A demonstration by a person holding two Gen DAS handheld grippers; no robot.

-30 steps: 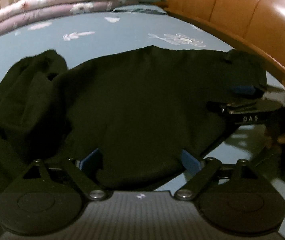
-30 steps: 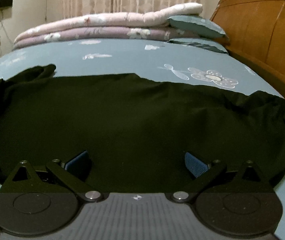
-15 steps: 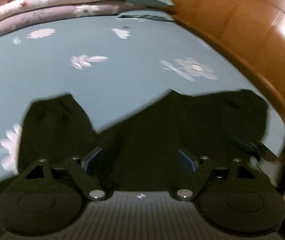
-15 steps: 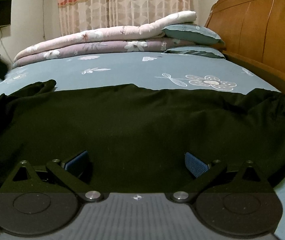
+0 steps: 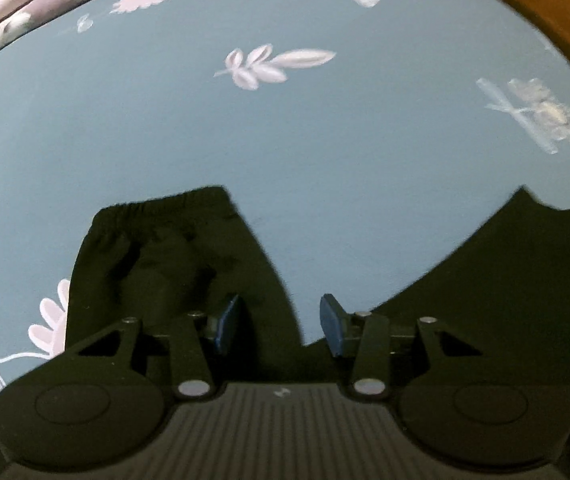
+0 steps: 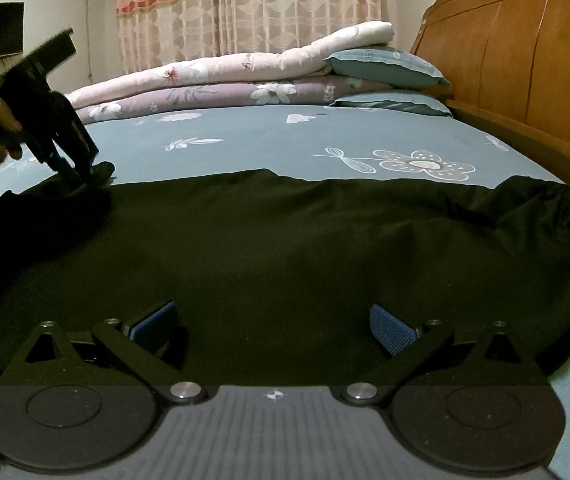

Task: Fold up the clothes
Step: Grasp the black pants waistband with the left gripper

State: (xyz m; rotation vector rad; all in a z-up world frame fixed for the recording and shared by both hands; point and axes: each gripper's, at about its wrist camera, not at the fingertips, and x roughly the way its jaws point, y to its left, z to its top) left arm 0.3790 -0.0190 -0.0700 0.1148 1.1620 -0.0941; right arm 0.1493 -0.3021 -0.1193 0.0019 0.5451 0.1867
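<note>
**Inspector:** Location of the garment?

**Assistant:** The black garment point(image 6: 285, 256) lies spread across the near part of the bed point(image 6: 285, 136), one gathered end at the right near the headboard point(image 6: 525, 60). In the left wrist view a cuffed section point(image 5: 165, 264) lies flat on the sheet, apart from the main body further right.

**Inspector:** Gripper states?

**Assistant:** The right gripper point(image 6: 273, 328) stands with its pads wide apart above the near hem, gripping nothing. The left gripper point(image 5: 281, 328) has its pads parted, with the edge of the cuffed section lying between them; no pinch is visible. From the right wrist view its tip sits down on the cloth at the far left.

**Inspector:** Handling judgement?

**Assistant:** Soft, light, limp knit by appearance; it will sag and bunch, not hold a line. The elastic cuff and hem are thicker and should give the surest hold. I would take it at an edge or corner, not mid-panel, where only the top layer may lift.

**Inspector:** Markings?

**Assistant:** None on the garment. A pillow point(image 6: 385, 64) carries faint lettering, too small to read.
</note>
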